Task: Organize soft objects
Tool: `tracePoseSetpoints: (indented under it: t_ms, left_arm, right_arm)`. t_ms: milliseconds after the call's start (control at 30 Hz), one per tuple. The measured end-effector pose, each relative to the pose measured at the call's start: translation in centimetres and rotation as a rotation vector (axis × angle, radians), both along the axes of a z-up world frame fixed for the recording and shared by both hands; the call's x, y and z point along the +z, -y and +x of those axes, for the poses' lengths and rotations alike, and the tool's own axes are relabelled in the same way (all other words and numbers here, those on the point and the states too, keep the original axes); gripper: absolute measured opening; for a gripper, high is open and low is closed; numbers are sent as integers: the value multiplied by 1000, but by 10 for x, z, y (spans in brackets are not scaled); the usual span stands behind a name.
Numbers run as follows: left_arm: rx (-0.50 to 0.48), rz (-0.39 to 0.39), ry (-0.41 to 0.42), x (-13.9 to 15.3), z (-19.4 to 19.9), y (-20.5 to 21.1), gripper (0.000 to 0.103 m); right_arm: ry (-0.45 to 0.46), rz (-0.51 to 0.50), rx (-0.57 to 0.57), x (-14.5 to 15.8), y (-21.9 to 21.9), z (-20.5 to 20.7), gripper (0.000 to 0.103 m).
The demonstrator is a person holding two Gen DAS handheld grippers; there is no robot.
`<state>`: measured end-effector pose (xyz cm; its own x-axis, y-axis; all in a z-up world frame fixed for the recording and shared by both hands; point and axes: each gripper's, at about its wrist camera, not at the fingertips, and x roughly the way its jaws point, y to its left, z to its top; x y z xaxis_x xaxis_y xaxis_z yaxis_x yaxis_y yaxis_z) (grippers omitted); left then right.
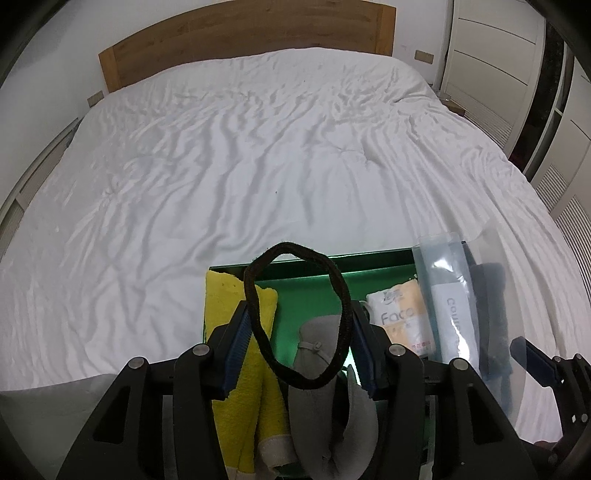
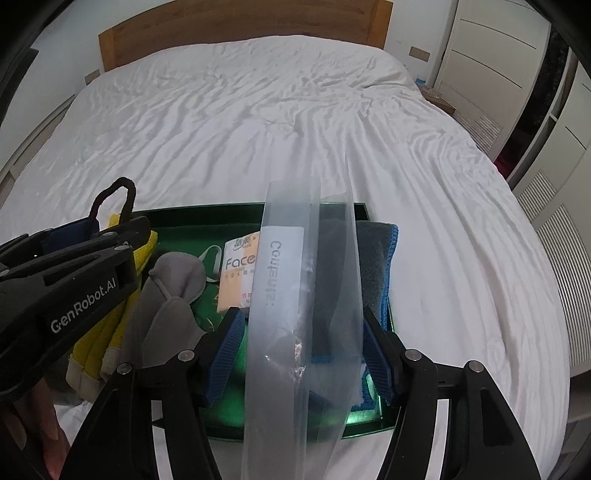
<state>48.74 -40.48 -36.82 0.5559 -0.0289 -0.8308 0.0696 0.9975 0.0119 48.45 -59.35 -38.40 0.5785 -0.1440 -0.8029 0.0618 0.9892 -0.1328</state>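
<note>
A green tray (image 1: 369,260) (image 2: 207,218) lies on the bed. It holds a yellow cloth (image 1: 225,302) (image 2: 110,336), a grey eye mask (image 1: 317,332) (image 2: 177,277), a tissue pack (image 1: 402,314) (image 2: 236,269) and a grey towel with blue edge (image 2: 376,258). My left gripper (image 1: 299,350) (image 2: 88,236) is over the tray with a black hair band (image 1: 295,317) (image 2: 122,192) stretched between its fingers. My right gripper (image 2: 306,350) has a clear plastic bag (image 2: 295,295) (image 1: 454,295) between its wide-apart fingers; whether they grip it is unclear.
The wrinkled white bed cover (image 1: 240,155) (image 2: 258,110) stretches to a wooden headboard (image 1: 243,33) (image 2: 240,26). White wardrobe doors (image 1: 491,55) (image 2: 498,44) stand to the right. A nightstand edge (image 2: 439,96) shows by the bed's far right corner.
</note>
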Motion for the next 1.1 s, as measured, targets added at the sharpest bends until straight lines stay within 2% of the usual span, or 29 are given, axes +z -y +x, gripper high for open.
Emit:
tracePoseSetpoints:
  t_ms: [667,933,1100]
  left_arm:
    - [-69,-50,81,50,-36,6,45]
    - [-110,-82,118,77,-63,1,45]
    - [-140,-123,152,102,-95,-9,45]
  right_arm:
    - [66,-6,-31,36,-2,-40,62]
    - [87,0,-54,55,-5,-64,62]
    - [103,1,-73,69,-8,-91,62]
